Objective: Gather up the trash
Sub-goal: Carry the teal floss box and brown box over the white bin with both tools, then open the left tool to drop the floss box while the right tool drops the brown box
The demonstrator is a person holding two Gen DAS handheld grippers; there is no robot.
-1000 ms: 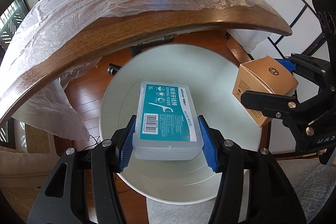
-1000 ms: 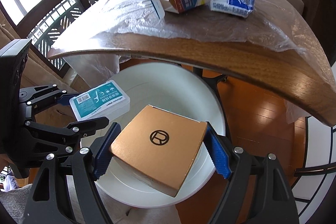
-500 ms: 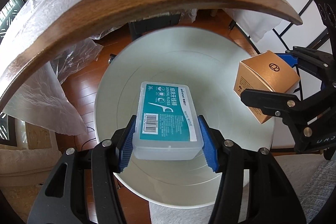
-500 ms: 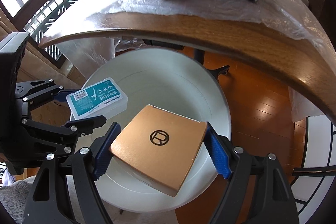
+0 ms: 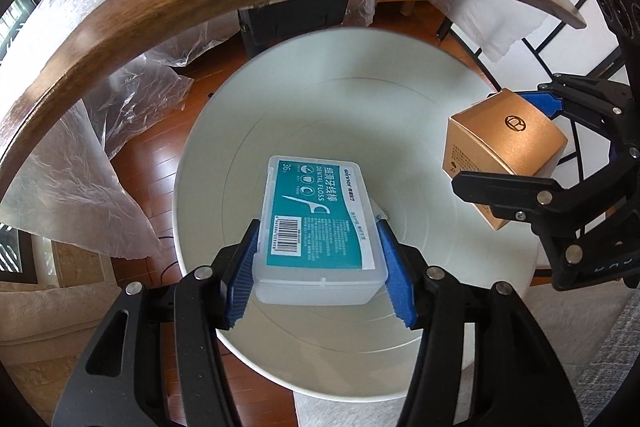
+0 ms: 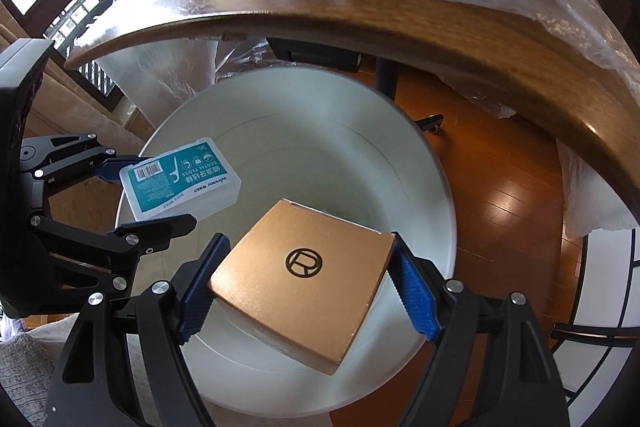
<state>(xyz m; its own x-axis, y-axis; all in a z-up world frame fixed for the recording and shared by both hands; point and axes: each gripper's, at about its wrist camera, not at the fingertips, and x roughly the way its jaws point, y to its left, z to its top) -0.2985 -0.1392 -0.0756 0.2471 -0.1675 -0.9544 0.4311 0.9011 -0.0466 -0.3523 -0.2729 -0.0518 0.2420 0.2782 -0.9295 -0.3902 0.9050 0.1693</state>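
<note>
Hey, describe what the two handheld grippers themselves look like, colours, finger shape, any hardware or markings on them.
Both the left gripper and the right gripper are matte black linkage frames with open triangular cut-outs and silver round-head bolts at the pivots. Each finger ends in a ribbed blue pad. Faint raised lettering sits on the right gripper's body in the left wrist view, too cropped to read. No cables, sleeves or hands show.
</note>
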